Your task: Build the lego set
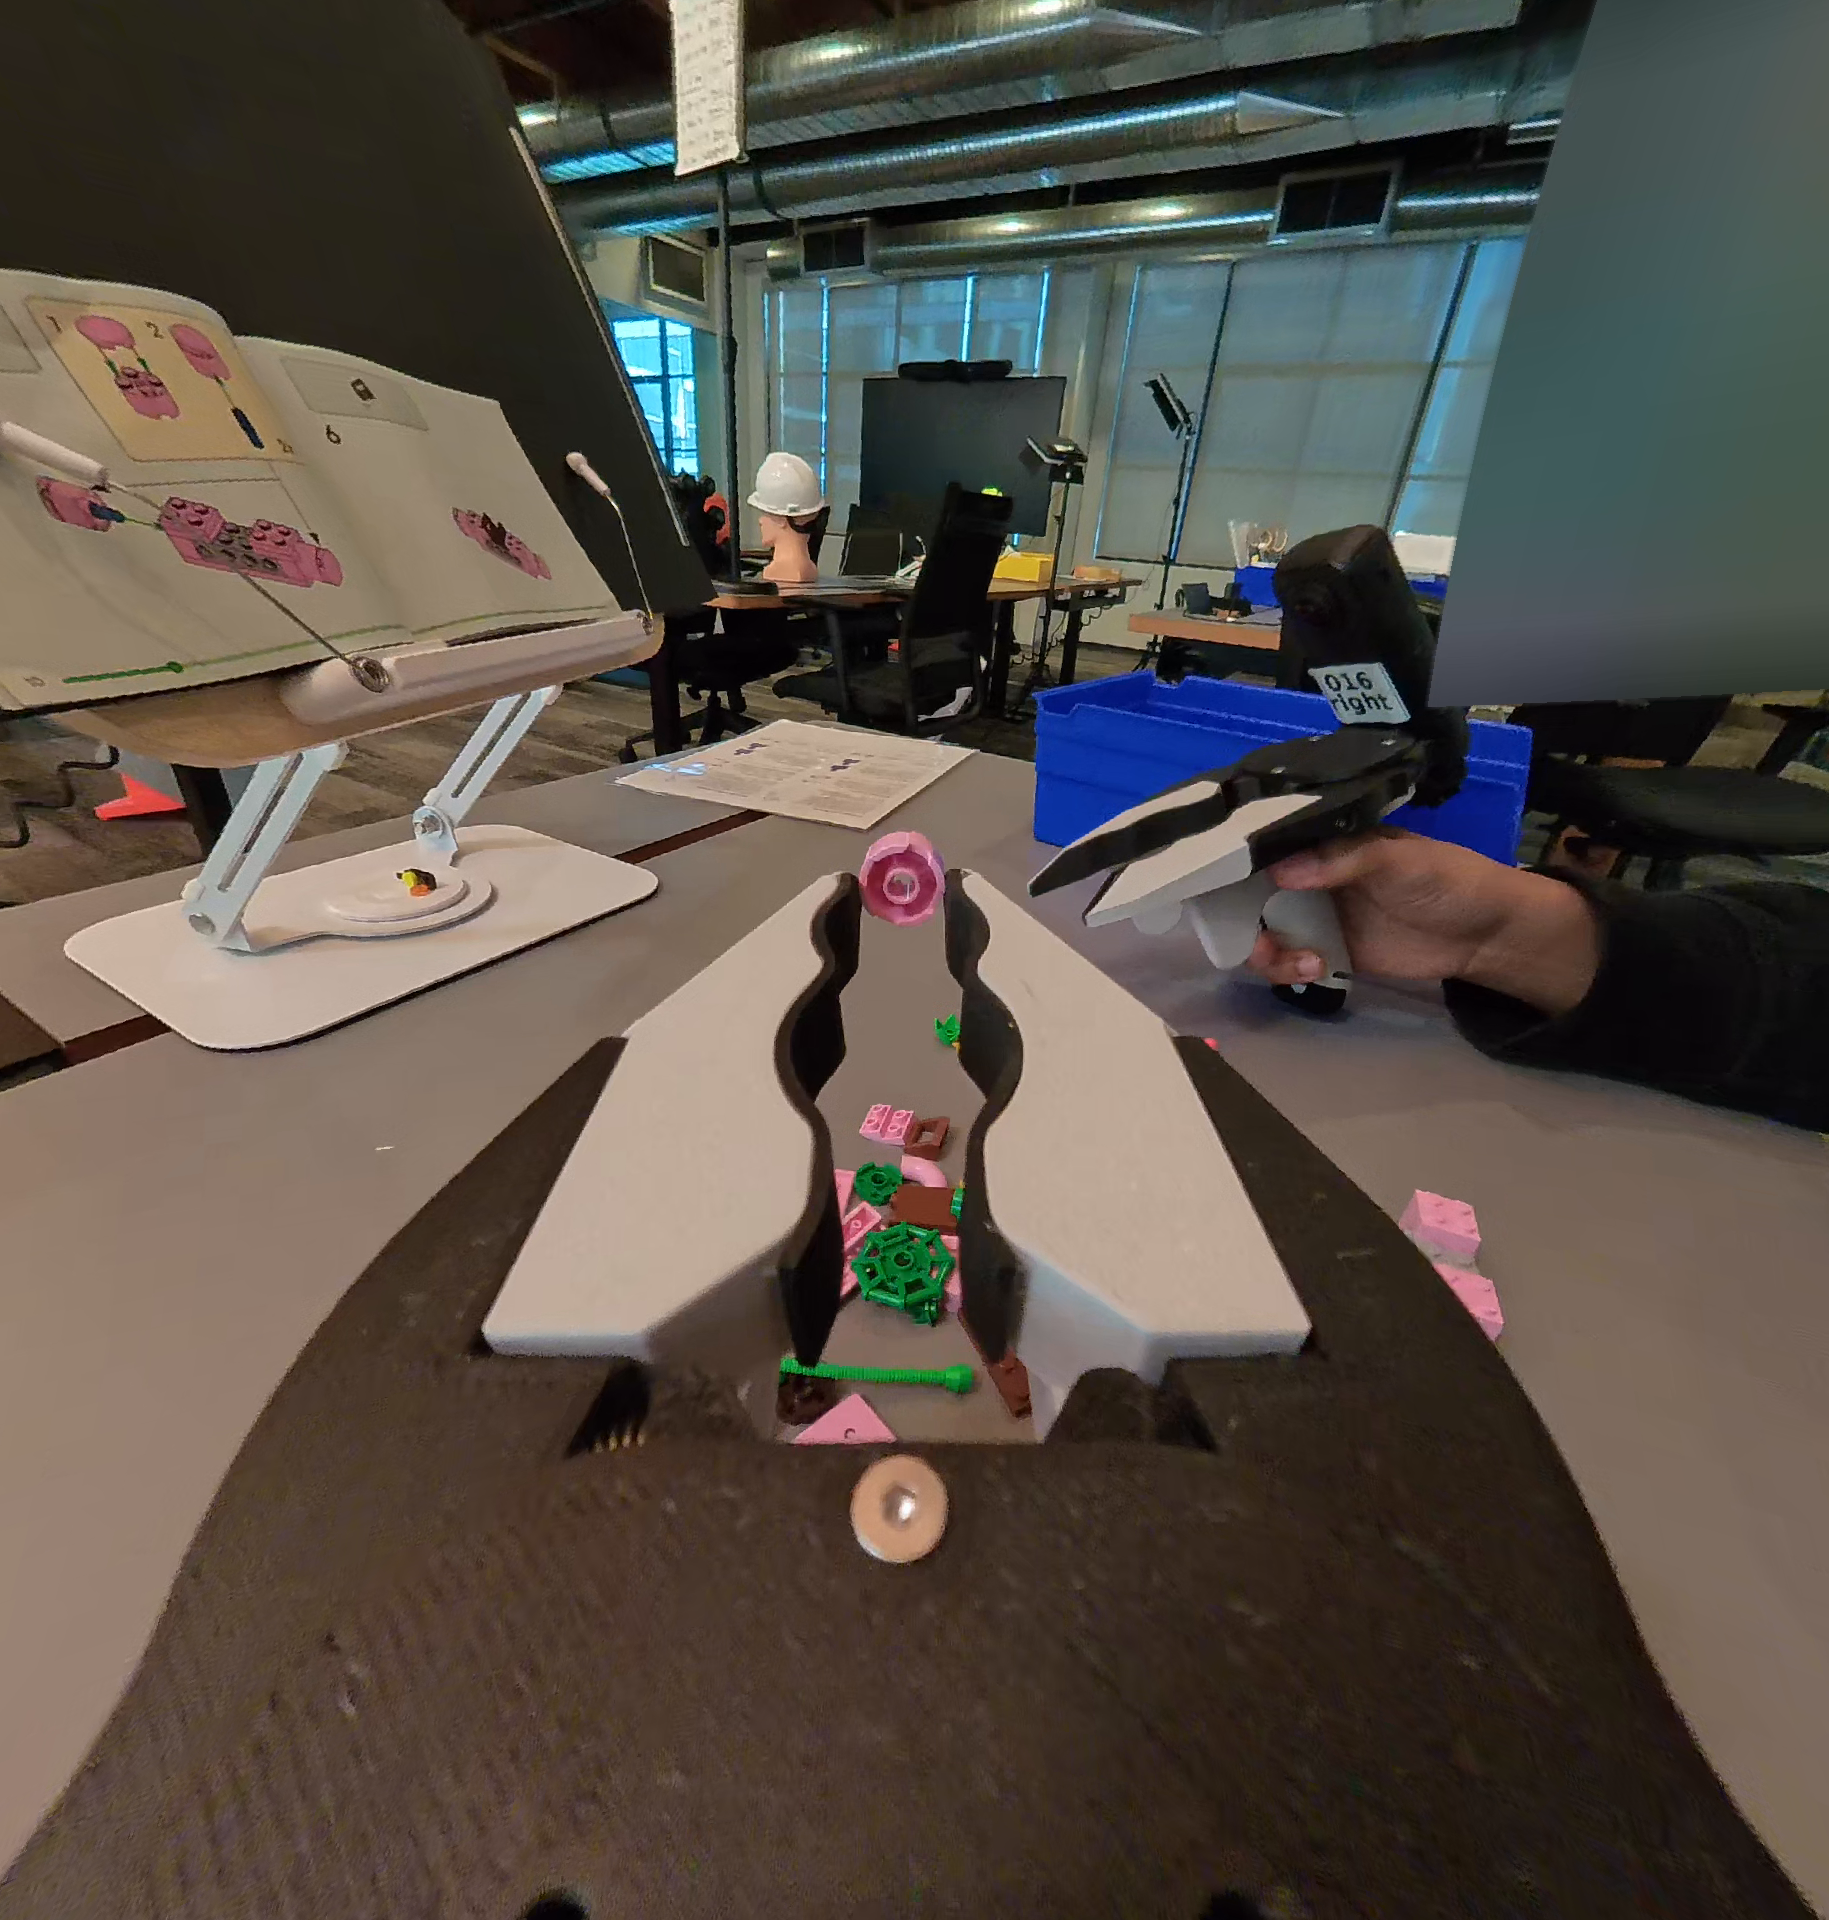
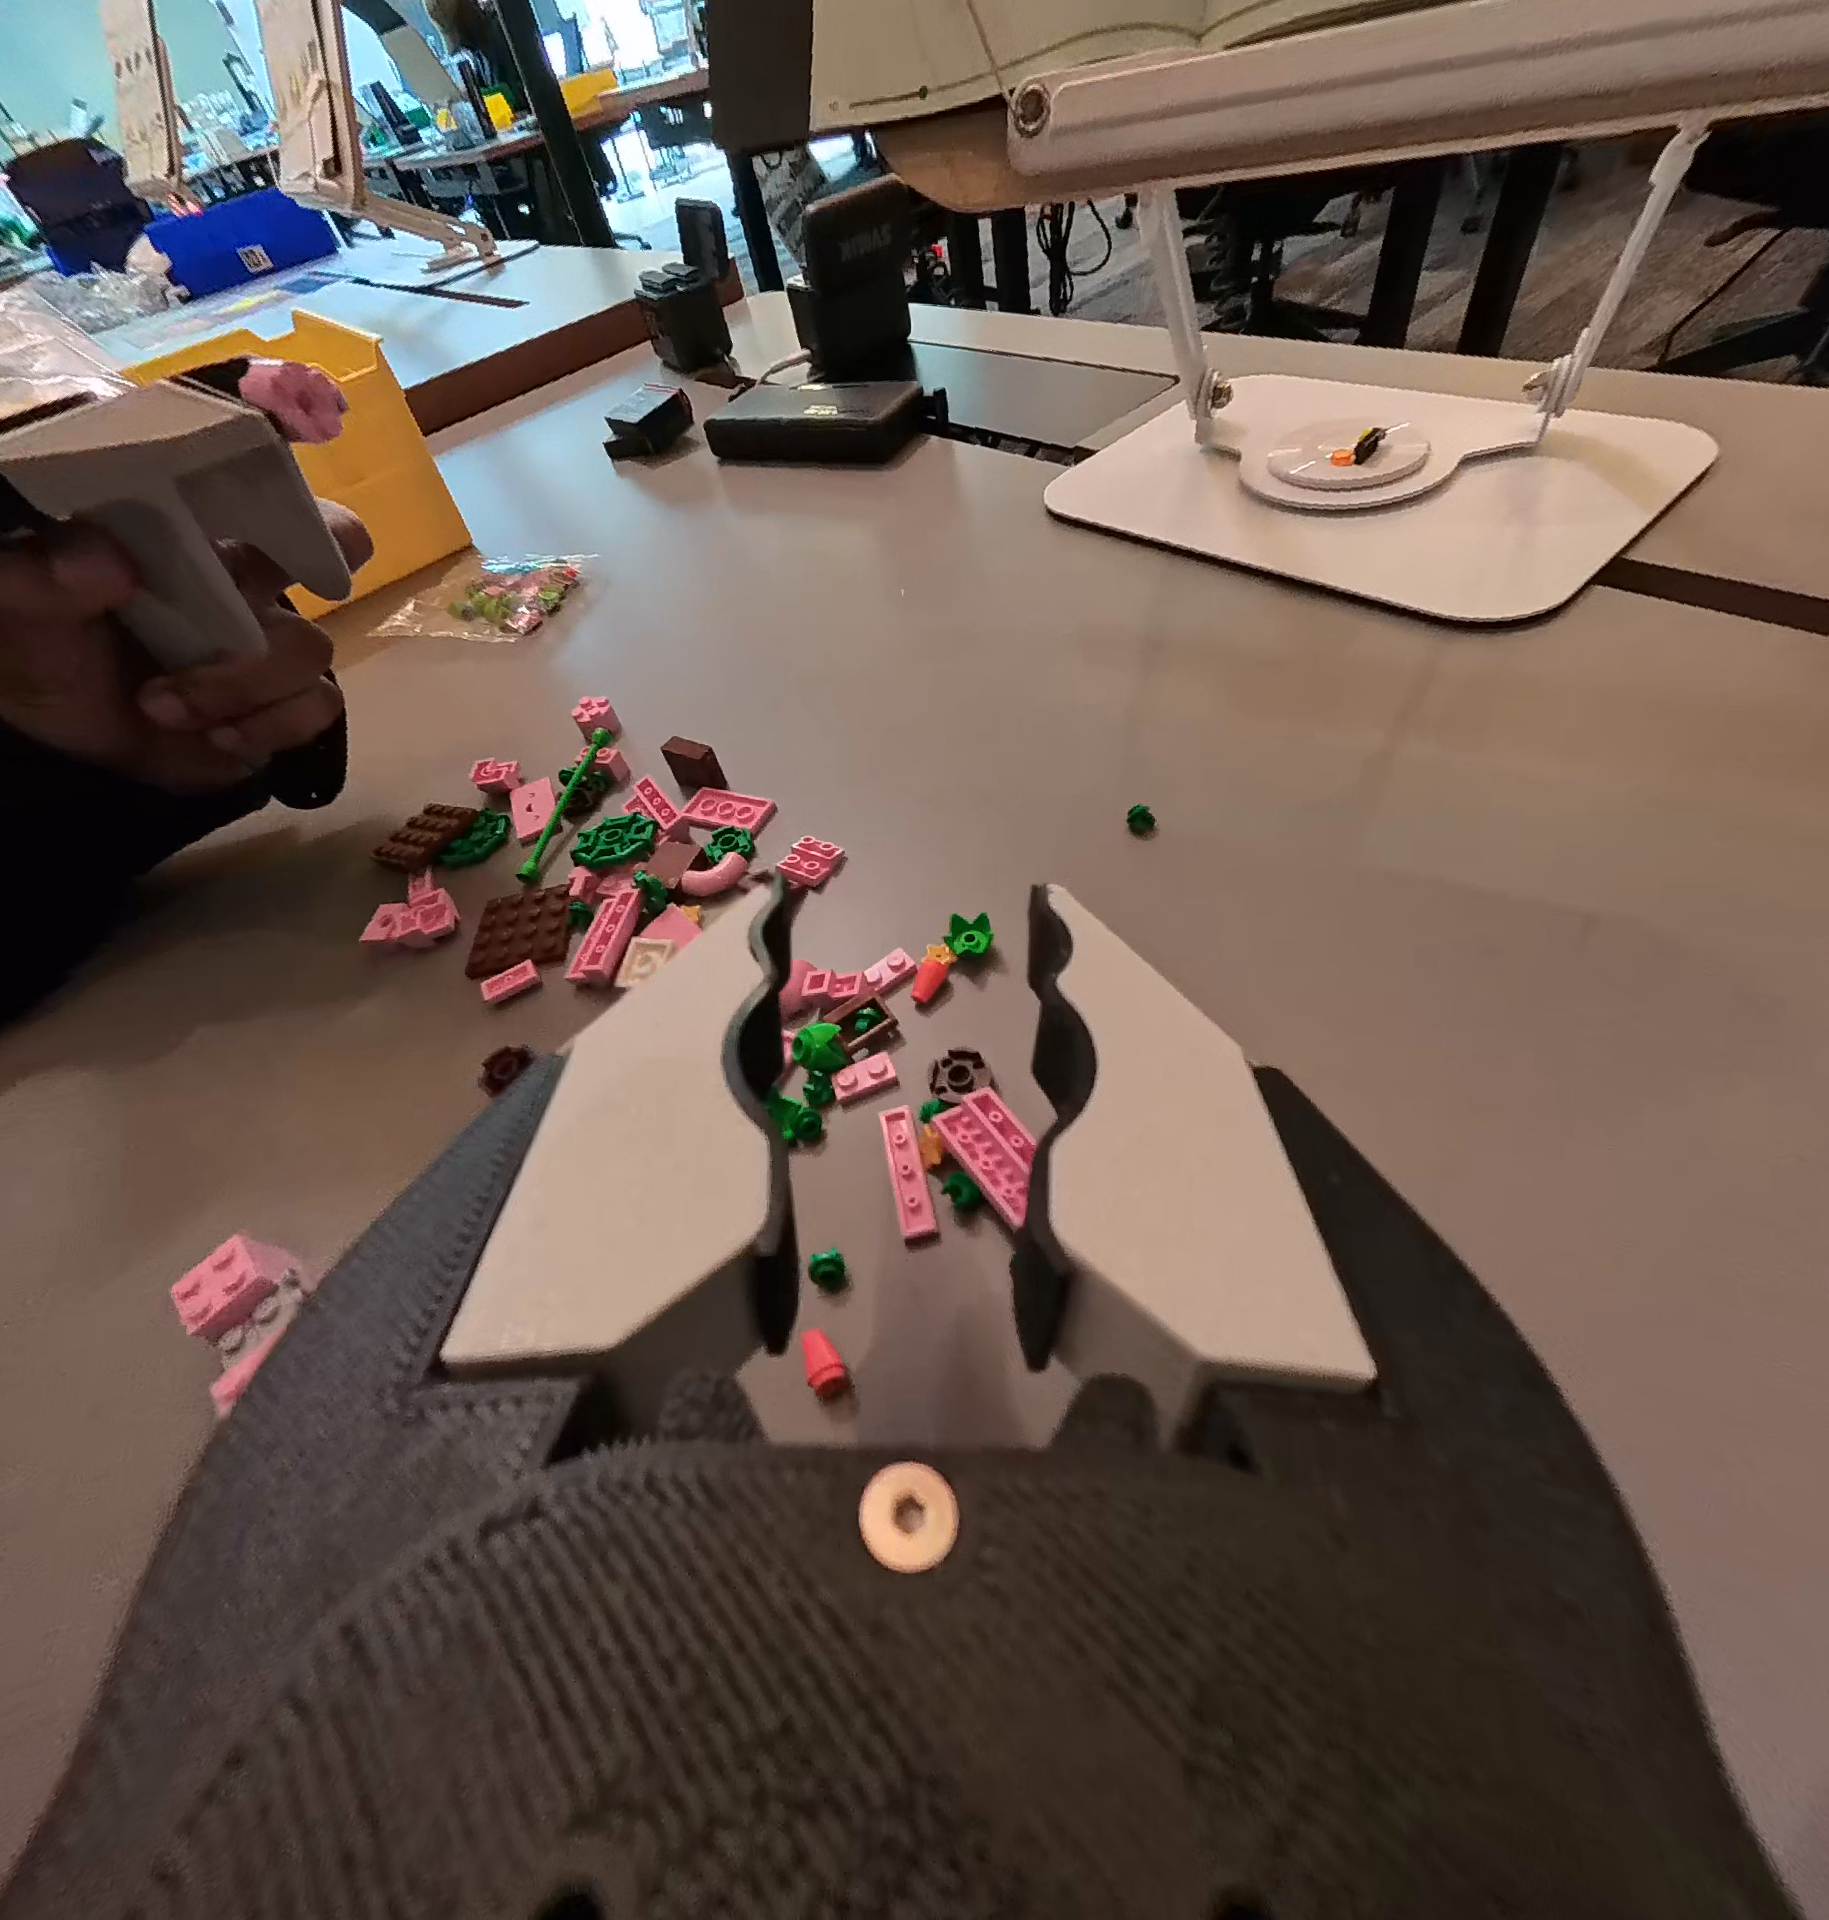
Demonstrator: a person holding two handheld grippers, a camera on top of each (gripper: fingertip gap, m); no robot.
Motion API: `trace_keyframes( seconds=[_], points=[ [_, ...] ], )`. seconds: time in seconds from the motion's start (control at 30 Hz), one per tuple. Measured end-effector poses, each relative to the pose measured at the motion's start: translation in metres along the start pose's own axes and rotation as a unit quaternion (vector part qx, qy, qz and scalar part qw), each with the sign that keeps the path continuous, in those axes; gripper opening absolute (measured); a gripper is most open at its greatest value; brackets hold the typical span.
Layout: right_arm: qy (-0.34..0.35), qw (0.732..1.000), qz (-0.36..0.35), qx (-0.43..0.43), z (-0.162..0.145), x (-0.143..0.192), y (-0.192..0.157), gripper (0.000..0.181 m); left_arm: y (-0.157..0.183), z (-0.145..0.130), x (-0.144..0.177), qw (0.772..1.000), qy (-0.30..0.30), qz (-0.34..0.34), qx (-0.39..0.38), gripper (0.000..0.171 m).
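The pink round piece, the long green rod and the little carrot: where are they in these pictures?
pink round piece (image 1: 901, 879), left wrist view, on its round face.
long green rod (image 2: 567, 804), right wrist view, mid-shaft.
carrot (image 2: 929, 979), right wrist view, on its orange body.

Left gripper (image 1: 902, 883) raised above table level, fingertips pinched closed on a small round pink piece (image 1: 901, 879). Right gripper (image 2: 905, 914) angled downward, jaws parted, nothing between them. Each gripper is gripped by a hand (image 1: 1409, 914) in a dark sleeve.
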State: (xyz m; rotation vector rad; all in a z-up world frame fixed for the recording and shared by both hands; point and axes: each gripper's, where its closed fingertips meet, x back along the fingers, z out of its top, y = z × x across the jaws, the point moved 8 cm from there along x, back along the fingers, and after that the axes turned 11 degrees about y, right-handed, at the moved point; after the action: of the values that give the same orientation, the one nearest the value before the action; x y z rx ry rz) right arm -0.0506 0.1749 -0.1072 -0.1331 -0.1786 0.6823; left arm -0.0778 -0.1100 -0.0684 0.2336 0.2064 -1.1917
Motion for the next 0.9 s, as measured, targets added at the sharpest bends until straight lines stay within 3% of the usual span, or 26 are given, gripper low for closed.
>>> trace_keyframes(
  seconds=[0.27,0.43,0.73,0.9],
  points=[
    [-0.002,1.0,0.005,0.008,0.0,-0.001,-0.004,0.043,0.001,-0.001,-0.001,1.0,0.001,-0.003,0.009,0.014],
    [-0.02,0.999,0.005,0.032,-0.004,-0.004,-0.01,0.043,0.0,-0.002,-0.001,0.998,0.01,-0.023,0.058,0.014],
    [0.024,0.999,-0.006,0.022,0.012,0.006,-0.004,0.038,-0.011,0.003,0.005,0.99,0.052,-0.021,0.129,0.014],
    [0.044,0.993,-0.079,0.075,0.024,0.02,0.013,0.028,-0.016,0.002,0.007,0.985,0.062,-0.021,0.161,0.014]
  ],
)
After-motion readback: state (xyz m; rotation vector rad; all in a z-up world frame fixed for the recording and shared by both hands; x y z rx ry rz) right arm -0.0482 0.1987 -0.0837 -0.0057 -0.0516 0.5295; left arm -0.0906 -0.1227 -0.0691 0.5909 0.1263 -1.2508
